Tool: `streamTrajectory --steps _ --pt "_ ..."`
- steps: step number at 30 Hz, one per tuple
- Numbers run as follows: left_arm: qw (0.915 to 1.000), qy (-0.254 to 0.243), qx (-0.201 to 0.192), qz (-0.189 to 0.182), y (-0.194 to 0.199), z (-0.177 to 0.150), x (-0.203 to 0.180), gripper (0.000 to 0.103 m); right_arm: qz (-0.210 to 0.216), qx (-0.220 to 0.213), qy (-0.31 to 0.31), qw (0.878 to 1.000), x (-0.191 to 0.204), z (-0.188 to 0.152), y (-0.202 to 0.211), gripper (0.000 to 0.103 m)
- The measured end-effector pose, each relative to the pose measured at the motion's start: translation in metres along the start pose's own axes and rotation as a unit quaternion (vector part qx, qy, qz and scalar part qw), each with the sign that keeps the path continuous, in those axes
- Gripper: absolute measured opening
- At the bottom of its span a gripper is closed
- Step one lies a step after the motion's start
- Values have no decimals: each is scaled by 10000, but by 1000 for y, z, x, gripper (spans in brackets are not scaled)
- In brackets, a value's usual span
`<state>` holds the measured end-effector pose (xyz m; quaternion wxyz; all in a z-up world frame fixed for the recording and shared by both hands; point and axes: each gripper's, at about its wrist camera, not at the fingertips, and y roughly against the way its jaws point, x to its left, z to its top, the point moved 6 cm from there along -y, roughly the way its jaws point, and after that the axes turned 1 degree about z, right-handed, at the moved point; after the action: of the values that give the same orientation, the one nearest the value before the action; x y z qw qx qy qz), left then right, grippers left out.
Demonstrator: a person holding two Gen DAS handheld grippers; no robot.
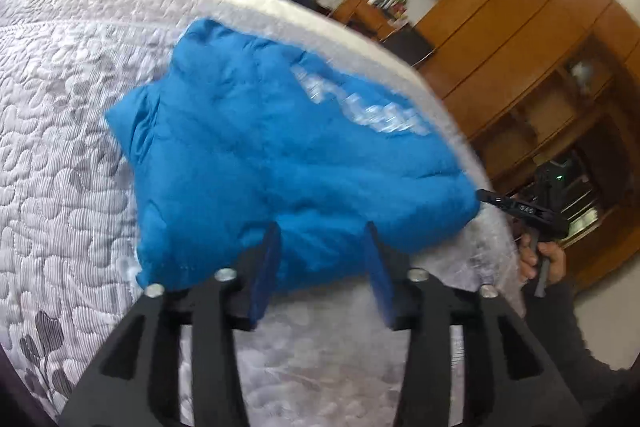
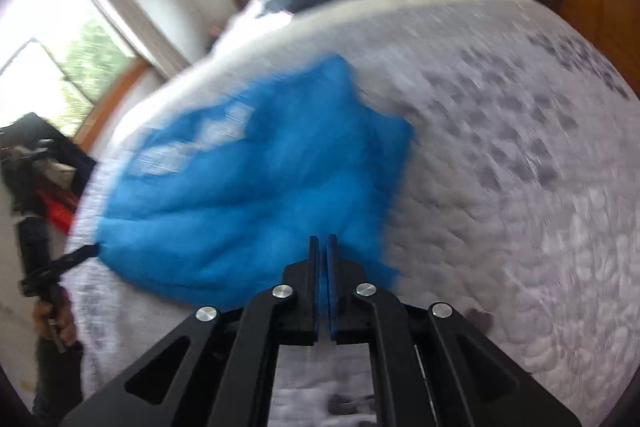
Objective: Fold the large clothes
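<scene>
A grey-and-white quilted bed (image 1: 60,147) fills the room before wooden cabinets (image 1: 520,39). A blue garment (image 1: 272,147) lies bunched near its edge. The left gripper (image 1: 322,231) hovers wide open over the near hem, holding nothing; the right gripper (image 2: 323,241) is nearly closed at the garment's edge, though blur hides whether it pinches cloth.

I see soft matt blue cloth, the garment (image 1: 256,147), on my quilted, stitched grey-white bed cover (image 1: 60,147). My left gripper (image 1: 322,247) looks like matt black plastic with shiny metal bolts; the cupboards (image 1: 500,39) are glossy brown wood.
</scene>
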<state>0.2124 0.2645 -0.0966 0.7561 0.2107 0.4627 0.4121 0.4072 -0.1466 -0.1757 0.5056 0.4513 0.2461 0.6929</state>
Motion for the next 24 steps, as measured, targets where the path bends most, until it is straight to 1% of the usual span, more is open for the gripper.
streamTrajectory --steps 1,3,4,5,6,7,8,9,10,11,12,13,14,15,16,17,18,19,20,22,24 --pt "9999 92 86 -12 -7 0 7 35 -7 97 -38 9999 -6 -2 -11 0" --pt "9997 185 112 -69 -5 3 9 33 -14 87 -105 9999 -8 0 -12 0" --pt "9995 244 108 -143 1 3 10 36 -19 -9 -90 10000 -4 4 -3 3" --pt "9994 278 88 -207 6 5 13 41 -11 -98 -40 9999 2 6 4 4" --pt "9993 265 57 -266 11 10 13 55 -33 -168 50 9998 8 7 12 5" --pt "9994 221 -7 -266 20 11 14 63 -114 -251 241 9993 17 6 20 5" --pt "9996 210 -129 -152 34 14 18 78 -189 -307 413 9985 26 5 26 6" --pt "9996 224 -173 -86 39 15 21 87 -352 -384 782 9956 44 0 32 10" --pt "9994 269 -203 -46 48 16 28 89 -452 -406 1025 9929 56 -5 34 22" --pt "9992 350 -197 -66 54 17 35 89 -559 -412 1365 9882 74 -13 35 33" --pt "9989 433 -188 -82 59 18 42 89 -692 -429 1703 9820 92 -23 35 60" --pt "9980 593 -175 -102 65 18 53 90 -911 -502 2163 9708 115 -36 32 81" --pt "9971 733 -149 -117 67 19 62 90 -1073 -570 2511 9603 130 -46 29 86" --pt "9955 921 -98 -175 68 20 73 90 -1239 -645 2928 9459 148 -59 24 88" --pt "9934 1111 -25 -280 67 21 82 91 -1431 -686 3469 9244 172 -77 16 89" --pt "9912 1267 33 -381 65 22 88 91 -1528 -690 3790 9101 186 -88 9 90" --pt "9882 1440 90 -506 63 23 97 91 -1644 -718 4124 8932 201 -100 3 90" --pt "9859 1549 145 -612 61 25 103 91 -1826 -813 4481 8713 217 -112 -5 90" --pt "9837 1646 164 -700 59 28 108 91 -1932 -871 4682 8578 226 -119 -10 90" --pt "9794 1817 175 -863 55 35 118 91 -2074 -921 5031 8339 246 -132 -23 91" --pt "9742 1983 236 -1051 47 43 125 91 -2091 -929 5150 8261 257 -137 -31 91"
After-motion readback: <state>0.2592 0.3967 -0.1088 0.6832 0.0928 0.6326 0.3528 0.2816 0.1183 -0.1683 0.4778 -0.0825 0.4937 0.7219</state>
